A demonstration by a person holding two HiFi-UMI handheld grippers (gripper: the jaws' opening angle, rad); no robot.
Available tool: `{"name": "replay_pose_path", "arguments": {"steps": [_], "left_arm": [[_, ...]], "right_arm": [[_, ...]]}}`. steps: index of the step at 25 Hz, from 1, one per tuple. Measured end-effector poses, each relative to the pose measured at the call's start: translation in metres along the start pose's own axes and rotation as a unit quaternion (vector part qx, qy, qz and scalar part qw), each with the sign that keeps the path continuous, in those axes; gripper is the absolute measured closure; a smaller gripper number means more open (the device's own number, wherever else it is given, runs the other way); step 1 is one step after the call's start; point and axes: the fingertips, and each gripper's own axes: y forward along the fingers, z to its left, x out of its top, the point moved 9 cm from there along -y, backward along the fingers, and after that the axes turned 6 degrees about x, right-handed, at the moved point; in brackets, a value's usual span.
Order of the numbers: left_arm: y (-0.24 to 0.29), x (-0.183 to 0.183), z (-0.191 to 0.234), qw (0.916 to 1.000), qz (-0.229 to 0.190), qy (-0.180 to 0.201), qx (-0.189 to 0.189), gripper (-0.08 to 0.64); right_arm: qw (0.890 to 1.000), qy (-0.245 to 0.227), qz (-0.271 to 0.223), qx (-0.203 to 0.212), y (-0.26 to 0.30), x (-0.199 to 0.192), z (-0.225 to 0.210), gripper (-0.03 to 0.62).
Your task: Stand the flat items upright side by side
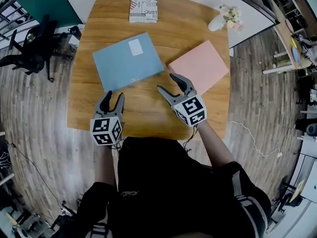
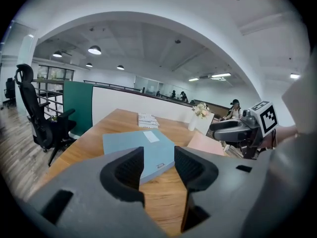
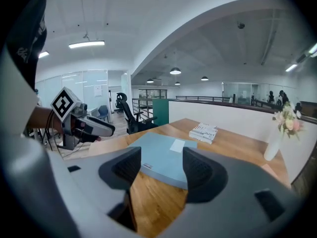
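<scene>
**Near to far.** Nearest the person, the left gripper (image 1: 113,98) and the right gripper (image 1: 166,82) are over the near half of the bench (image 1: 143,115). Each has its jaws apart, with nothing between the pads.

Just beyond the left gripper the blue folder (image 1: 128,61) lies flat, its near edge facing both grippers. The right gripper's tips are just beside the near-left corner of the pink folder (image 1: 200,66), which also lies flat, close to the bench's right edge.

Farther on, a patterned book (image 1: 143,7) lies flat at the far edge. A vase (image 1: 217,22) of flowers stands near the far right corner. No item is yet upright.

**Probable hazards:**
- A jaw may fail to get under so thin an edge and merely shove the folder along the wood.
- The pink folder, if pushed rightward, could slide off the bench.
- A raised folder left unsupported would likely topple.
- A wide sweep could upset the vase.
</scene>
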Motion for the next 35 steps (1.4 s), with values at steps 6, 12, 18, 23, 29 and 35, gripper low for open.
{"name": "replay_pose_path", "arguments": {"steps": [6, 12, 18, 23, 29, 35], "left_arm": [[0.026, -0.011, 0.012, 0.9980, 0.040, -0.009, 0.048, 0.340], [0.050, -0.020, 0.046, 0.9946, 0.075, -0.030, 0.066, 0.315], [0.080, -0.020, 0.086, 0.9935, 0.098, -0.041, 0.041, 0.286], [0.109, -0.028, 0.126, 0.9876, 0.133, -0.083, 0.005, 0.270], [0.129, -0.049, 0.140, 0.9729, 0.199, -0.113, -0.031, 0.225], [0.139, -0.058, 0.133, 0.9683, 0.212, -0.126, -0.042, 0.214]], "right_arm": [[0.999, 0.042, 0.018, 0.026, 0.035, -0.024, -0.030, 0.322], [0.995, 0.084, 0.048, 0.014, 0.070, -0.041, -0.047, 0.314], [0.990, 0.110, 0.090, -0.018, 0.103, -0.042, -0.062, 0.280], [0.979, 0.132, 0.149, -0.042, 0.136, -0.051, -0.076, 0.239], [0.967, 0.169, 0.181, -0.051, 0.166, -0.058, -0.091, 0.182], [0.962, 0.174, 0.206, -0.042, 0.185, -0.066, -0.097, 0.159]]}}
